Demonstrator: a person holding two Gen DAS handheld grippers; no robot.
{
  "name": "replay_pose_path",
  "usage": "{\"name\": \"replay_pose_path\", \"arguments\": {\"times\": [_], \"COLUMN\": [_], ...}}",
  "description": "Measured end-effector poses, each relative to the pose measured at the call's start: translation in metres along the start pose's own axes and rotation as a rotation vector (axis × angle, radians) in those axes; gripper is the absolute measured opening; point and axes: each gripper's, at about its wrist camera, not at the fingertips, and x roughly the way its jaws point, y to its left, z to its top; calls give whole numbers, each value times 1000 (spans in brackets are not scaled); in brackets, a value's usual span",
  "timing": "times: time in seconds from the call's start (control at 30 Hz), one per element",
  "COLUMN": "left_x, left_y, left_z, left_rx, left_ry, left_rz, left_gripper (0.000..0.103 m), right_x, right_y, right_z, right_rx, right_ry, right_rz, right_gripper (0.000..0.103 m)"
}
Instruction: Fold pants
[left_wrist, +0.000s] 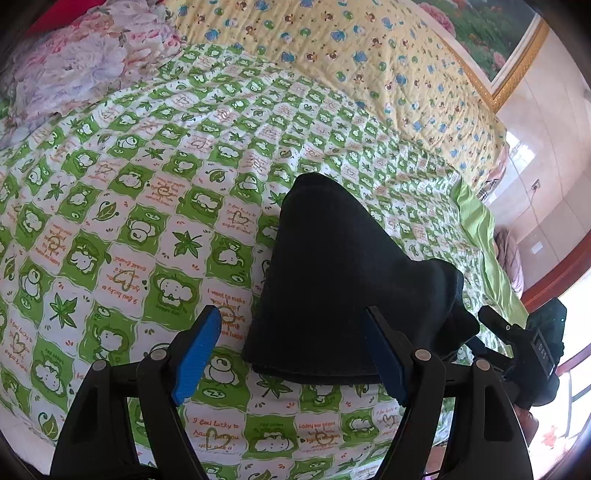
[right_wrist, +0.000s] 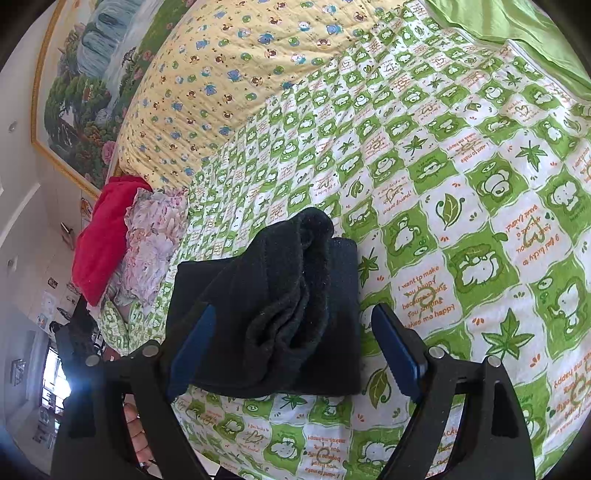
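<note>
Black fleece pants (left_wrist: 343, 280), folded into a thick bundle with one bunched layer heaped on top, lie on a bed covered by a green-and-white checked cartoon quilt (left_wrist: 147, 221), near its front edge. The left claw (left_wrist: 295, 350) hangs over the bundle's near end, blue pads spread wide, gripping nothing. The right claw (right_wrist: 299, 350) straddles the bundle's opposite end, equally wide and empty. A yellow bear-print quilt (right_wrist: 221, 74) covers the bed's far side; a floral cloth (right_wrist: 155, 240) and a red cloth (right_wrist: 103, 236) sit at one edge.
</note>
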Motion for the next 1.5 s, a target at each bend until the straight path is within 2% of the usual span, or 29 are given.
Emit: {"name": "replay_pose_path", "arguments": {"times": [0.37,0.63,0.83,0.9,0.97,1.1,1.2,1.3,1.37,1.5], "left_x": [18,39,60,69,78,81,83,83,80,70], "left_y": [-3,-9,-11,-3,5,10,12,13,12,9], "left_z": [12,22,26,26,25,26,28,28,28,27], "left_rx": [-2,6,11,-18,-50,-41,-48,-53,-60,-56], "left_ry": [32,55,82,104,124,117,117,115,111,98], "left_rz": [-36,-68,-88,-114,-141,-158,-168,-177,-188,-193], "left_gripper": [79,79,79,79,76,65,61,58,51,44], "right_x": [13,21,27,30,32,36,41,43,43,39], "right_y": [3,-8,-4,-4,-3,-1,2,0,-3,4], "right_z": [-1,-2,-4,-4,-4,-5,-5,-6,-5,-4], "right_rx": [-8,37,2,-8,-19,-41,-62,-56,-29,-31], "right_ry": [46,68,84,93,99,113,131,127,125,118], "right_rz": [-6,-2,-7,-7,-6,-6,4,15,46,65], "right_gripper": [86,86,86,86,86,86,79,67,56,50]}}
